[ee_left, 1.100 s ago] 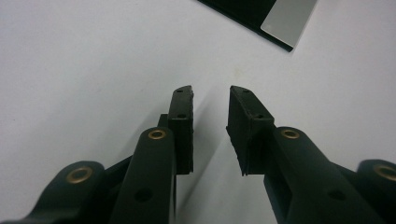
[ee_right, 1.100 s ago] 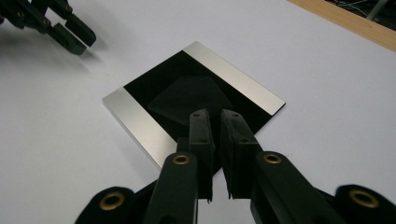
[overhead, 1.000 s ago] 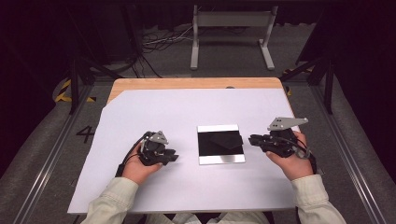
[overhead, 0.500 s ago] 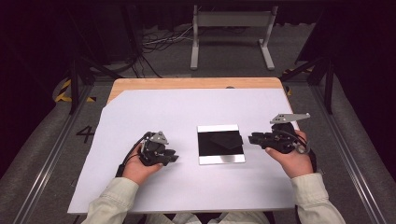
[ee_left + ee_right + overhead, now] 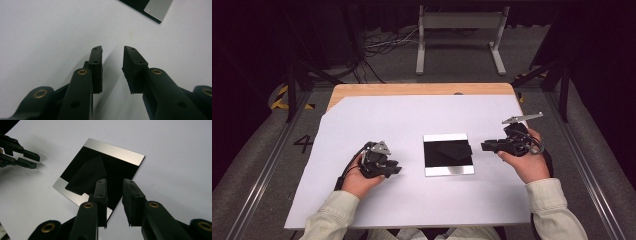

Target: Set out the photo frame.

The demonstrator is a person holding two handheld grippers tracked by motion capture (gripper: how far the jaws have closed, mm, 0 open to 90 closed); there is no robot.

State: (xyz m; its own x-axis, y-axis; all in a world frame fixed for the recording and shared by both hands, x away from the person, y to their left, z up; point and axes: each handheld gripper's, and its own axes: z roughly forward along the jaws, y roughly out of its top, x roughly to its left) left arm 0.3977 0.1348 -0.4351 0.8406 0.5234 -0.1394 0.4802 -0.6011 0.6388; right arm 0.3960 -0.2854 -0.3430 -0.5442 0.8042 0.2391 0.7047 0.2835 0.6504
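A square plate [image 5: 447,138] with a black middle and silver strips along two edges lies flat on the white table sheet [image 5: 377,120]. A flat dark piece [image 5: 455,149] rests on its black middle, and in the right gripper view the piece [image 5: 87,175] reaches over one silver strip of the plate [image 5: 117,152]. My right gripper [image 5: 486,146] hovers at the plate's right edge and points at it. Its jaws [image 5: 115,182] have just been opening and hold nothing. My left gripper [image 5: 394,171] rests low on the sheet left of the plate. Its jaws [image 5: 112,51] have also been opening, with bare sheet between them.
The wooden table top [image 5: 412,90] shows beyond the sheet's far edge. A metal stand [image 5: 459,30] and cables are on the floor behind the table. Rails run along both sides. One plate corner [image 5: 157,8] shows ahead of the left gripper.
The right hand has shifted slightly, and the grey plate on top of its gripper sits a little higher in the picture. The left hand has stayed put.
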